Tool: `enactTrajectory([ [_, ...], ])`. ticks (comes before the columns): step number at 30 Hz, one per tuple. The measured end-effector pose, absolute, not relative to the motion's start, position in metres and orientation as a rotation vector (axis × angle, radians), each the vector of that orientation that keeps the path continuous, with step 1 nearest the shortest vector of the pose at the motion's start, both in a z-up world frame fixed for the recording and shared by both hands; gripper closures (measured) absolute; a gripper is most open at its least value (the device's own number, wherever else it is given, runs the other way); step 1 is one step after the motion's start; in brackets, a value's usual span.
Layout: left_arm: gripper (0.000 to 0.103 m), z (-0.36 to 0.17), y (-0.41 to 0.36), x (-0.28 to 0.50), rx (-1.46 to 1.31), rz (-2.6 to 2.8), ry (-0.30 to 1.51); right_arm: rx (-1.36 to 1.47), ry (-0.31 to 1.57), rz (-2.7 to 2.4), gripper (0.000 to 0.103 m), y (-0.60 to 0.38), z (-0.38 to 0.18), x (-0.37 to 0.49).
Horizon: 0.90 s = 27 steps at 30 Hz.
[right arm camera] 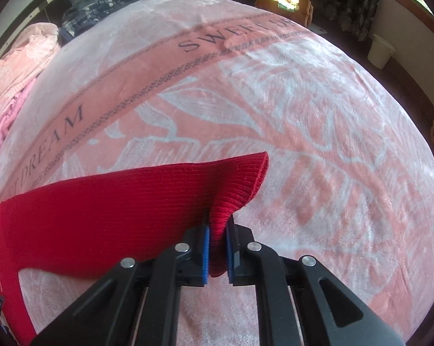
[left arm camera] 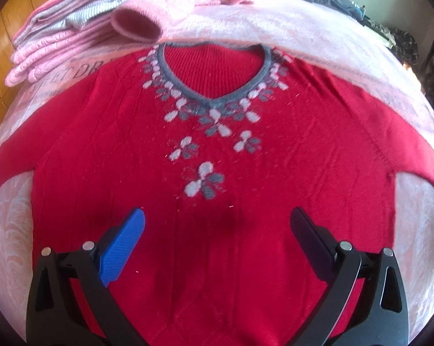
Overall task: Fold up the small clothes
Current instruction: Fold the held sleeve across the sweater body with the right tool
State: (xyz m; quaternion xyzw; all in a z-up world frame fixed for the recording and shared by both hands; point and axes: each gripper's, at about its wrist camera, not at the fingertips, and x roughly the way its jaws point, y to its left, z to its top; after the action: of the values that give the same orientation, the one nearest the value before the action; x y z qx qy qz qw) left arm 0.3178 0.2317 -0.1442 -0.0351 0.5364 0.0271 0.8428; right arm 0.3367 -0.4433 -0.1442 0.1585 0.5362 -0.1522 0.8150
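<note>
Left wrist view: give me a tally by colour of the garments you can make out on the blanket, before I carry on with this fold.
Red: 1, the sweater spread flat, its sleeve cuff clamped in the right gripper.
Pink: the stack shows at least 2, including a fuzzy pink sleeve; exact number unclear.
Grey-white striped: 1 piece in that stack.
Total: at least 4.

The left gripper (left arm camera: pixel 217 216) has two black plastic fingers on angular black arms with triangular cut-outs, each arm carrying two round silver pins. One finger (left arm camera: pixel 121 248) wears a blue textured pad; the other shows only its black back. The right gripper (right arm camera: pixel 217 248) is built the same: black arms, four silver pins, and blue pads (right arm camera: pixel 206 255) lining both fingers.
</note>
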Motion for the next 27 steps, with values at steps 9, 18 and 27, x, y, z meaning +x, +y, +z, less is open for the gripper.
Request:
enactTrajectory([
  [9,0.003,-0.148,0.264,0.323,-0.129,0.048,1.119,0.242,1.051,-0.094,0.094,-0.332,-0.100,0.349],
  [18,0.003,-0.139,0.295,0.315,-0.164,0.038,1.085,0.115,1.045,0.259,0.094,-0.137,-0.079,0.373],
  [27,0.003,-0.137,0.317,0.312,-0.192,0.034,1.082,0.074,1.109,0.382,0.094,-0.027,-0.103,0.389],
])
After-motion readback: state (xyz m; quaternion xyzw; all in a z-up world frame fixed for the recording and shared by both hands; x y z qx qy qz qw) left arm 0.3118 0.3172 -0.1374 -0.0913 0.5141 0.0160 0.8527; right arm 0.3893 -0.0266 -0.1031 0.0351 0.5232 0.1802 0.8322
